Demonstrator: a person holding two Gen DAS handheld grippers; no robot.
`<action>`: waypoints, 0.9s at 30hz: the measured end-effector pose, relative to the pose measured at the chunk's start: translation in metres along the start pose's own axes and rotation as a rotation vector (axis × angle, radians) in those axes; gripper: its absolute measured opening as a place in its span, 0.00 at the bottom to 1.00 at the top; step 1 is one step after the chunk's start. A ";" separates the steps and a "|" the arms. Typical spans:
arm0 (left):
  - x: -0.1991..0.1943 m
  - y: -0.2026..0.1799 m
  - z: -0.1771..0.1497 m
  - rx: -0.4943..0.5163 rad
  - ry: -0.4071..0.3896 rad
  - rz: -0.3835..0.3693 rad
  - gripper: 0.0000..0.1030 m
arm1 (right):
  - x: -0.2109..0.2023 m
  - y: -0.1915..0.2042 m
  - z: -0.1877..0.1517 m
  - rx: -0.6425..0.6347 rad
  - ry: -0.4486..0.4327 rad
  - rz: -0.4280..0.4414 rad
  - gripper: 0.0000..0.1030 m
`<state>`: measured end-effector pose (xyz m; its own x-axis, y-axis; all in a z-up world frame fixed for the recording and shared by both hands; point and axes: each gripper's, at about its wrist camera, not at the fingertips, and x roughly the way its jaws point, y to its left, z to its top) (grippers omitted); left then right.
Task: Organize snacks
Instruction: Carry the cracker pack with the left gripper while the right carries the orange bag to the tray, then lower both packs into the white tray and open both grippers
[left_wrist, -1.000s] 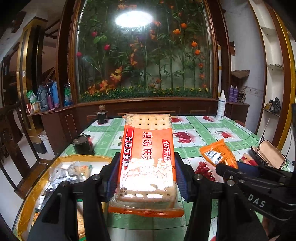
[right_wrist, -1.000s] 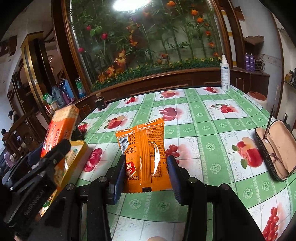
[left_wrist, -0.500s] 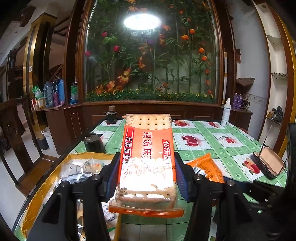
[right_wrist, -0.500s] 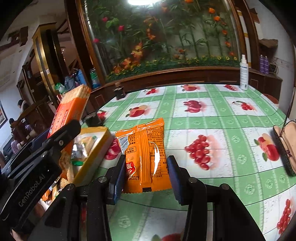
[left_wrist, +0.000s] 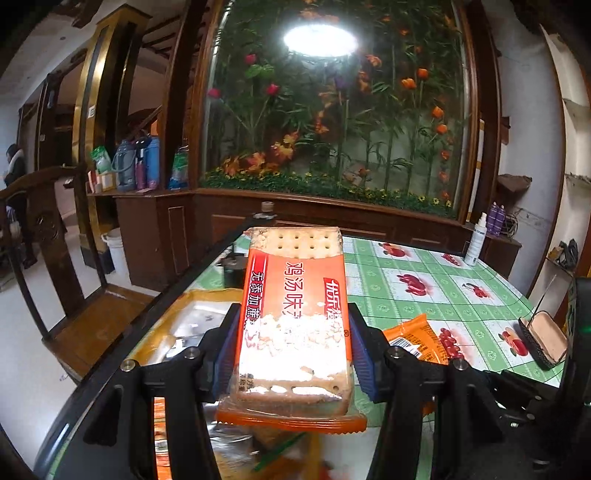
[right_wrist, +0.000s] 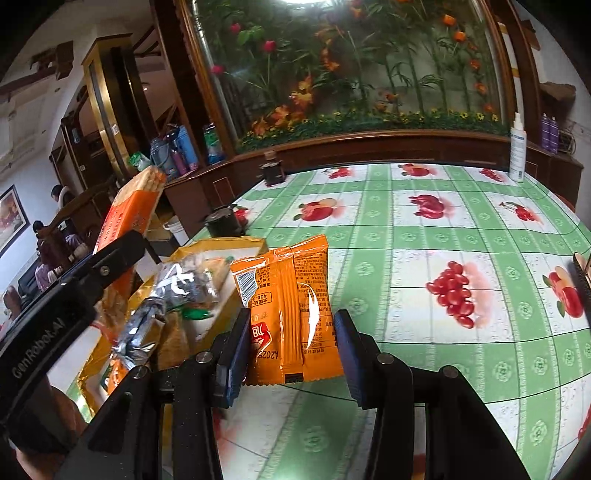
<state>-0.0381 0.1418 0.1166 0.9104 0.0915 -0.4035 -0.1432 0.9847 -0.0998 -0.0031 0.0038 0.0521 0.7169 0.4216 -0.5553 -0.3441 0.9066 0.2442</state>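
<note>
Table (right_wrist: 424, 229) edge runs dark along the left, dropping to bare white floor (left_wrist: 33, 354) beside a wooden chair (left_wrist: 48, 258). Left tongs (left_wrist: 293, 354) are clamped on a long orange cracker packet (left_wrist: 295, 317), held over the yellow box (right_wrist: 221, 245) of wrapped snacks at that edge. Right tongs (right_wrist: 291, 350) grip a small orange foil snack packet (right_wrist: 291, 310) just right of the box (green fruit-print cloth lies wide and clear beyond). Behind stands a flower-filled glass display (right_wrist: 351, 62).
</note>
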 end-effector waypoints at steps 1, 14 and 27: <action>-0.002 0.007 0.000 -0.007 0.002 0.004 0.52 | 0.001 0.004 0.000 -0.003 0.001 0.005 0.47; -0.011 0.089 -0.019 -0.096 0.083 0.083 0.52 | 0.021 0.045 0.012 -0.012 0.028 0.068 0.48; 0.000 0.090 -0.043 -0.075 0.165 0.078 0.52 | 0.075 0.088 0.016 -0.042 0.110 0.095 0.49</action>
<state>-0.0679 0.2244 0.0685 0.8206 0.1351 -0.5552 -0.2445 0.9613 -0.1273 0.0307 0.1152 0.0448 0.6099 0.4993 -0.6154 -0.4341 0.8602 0.2676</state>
